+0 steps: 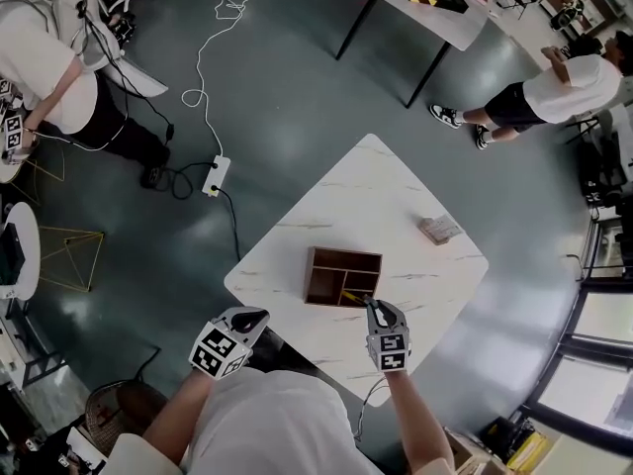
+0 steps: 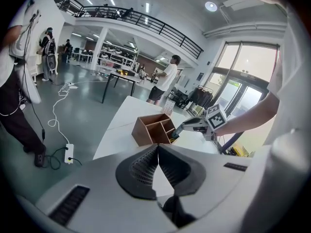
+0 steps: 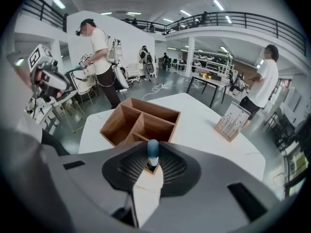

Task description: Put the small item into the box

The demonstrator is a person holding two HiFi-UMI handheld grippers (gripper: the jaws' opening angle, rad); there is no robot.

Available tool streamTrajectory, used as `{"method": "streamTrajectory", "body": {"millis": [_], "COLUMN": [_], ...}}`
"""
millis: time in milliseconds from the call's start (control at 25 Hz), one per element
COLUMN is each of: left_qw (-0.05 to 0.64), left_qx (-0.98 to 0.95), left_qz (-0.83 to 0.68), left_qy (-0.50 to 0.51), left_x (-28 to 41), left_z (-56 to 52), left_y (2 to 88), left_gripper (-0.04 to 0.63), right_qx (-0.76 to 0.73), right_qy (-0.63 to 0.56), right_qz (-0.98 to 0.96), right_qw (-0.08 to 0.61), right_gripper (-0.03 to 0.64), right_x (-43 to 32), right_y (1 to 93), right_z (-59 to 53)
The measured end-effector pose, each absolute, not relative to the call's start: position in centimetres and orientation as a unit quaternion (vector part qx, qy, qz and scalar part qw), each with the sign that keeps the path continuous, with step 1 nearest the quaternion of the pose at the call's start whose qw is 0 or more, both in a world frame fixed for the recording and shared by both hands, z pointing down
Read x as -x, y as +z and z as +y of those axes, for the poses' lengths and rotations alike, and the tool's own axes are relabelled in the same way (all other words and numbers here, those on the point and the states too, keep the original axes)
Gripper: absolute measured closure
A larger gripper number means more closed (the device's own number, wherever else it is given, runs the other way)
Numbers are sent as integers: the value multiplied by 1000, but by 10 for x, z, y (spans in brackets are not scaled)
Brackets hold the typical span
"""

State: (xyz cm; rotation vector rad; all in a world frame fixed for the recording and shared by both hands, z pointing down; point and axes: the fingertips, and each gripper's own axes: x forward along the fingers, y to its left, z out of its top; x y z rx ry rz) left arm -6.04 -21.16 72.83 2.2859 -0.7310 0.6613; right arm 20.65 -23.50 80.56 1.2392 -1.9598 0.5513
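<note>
A white marble-patterned table (image 1: 396, 181) stands on the grey floor of a large open hall. On it sits a brown wooden box with inner dividers (image 1: 343, 253). The right gripper (image 3: 152, 163) is clamped on the small item, a short stick with a blue cap and yellowish body (image 3: 152, 150), and holds it at the box's near corner, above the rim and not yet inside. The left gripper (image 2: 158, 152) hangs off the table edge with its jaws pressed together on nothing. To finish well, I judge the item should be carried over one compartment, clear of the dividers, lowered below the rim, and only then released.
</note>
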Motion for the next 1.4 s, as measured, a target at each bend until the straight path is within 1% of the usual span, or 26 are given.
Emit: {"method": "streamTrajectory", "body": {"millis": [80, 200, 400, 600, 1040, 1400], "left_qw": [322, 325, 329, 330, 319, 309], "left_qx": [-868, -867, -867, -869, -881, -884], "left_qz": [-277, -275, -269, -257, -240, -257], "left_qy": [255, 259, 261, 263, 255, 241], "left_x": [64, 68, 69, 67, 55, 47], "left_z": [-214, -219, -222, -223, -218, -191], "left_y": [731, 734, 737, 742, 747, 728], "left_gripper": [580, 580, 580, 580, 580, 580], "right_qx": [-466, -453, -480, -484, -496, -511], "right_qy": [189, 193, 240, 252, 245, 225], "right_qz": [-768, -761, -744, -741, -737, -751], "right_qw": [397, 423, 398, 392, 388, 352], "right_gripper": [534, 534, 528, 517, 515, 520], "right_x": [-202, -201, -207, -203, -208, -210], "right_y": [815, 833, 838, 829, 811, 769], "right_z": [-235, -233, -234, -230, -211, -183]}}
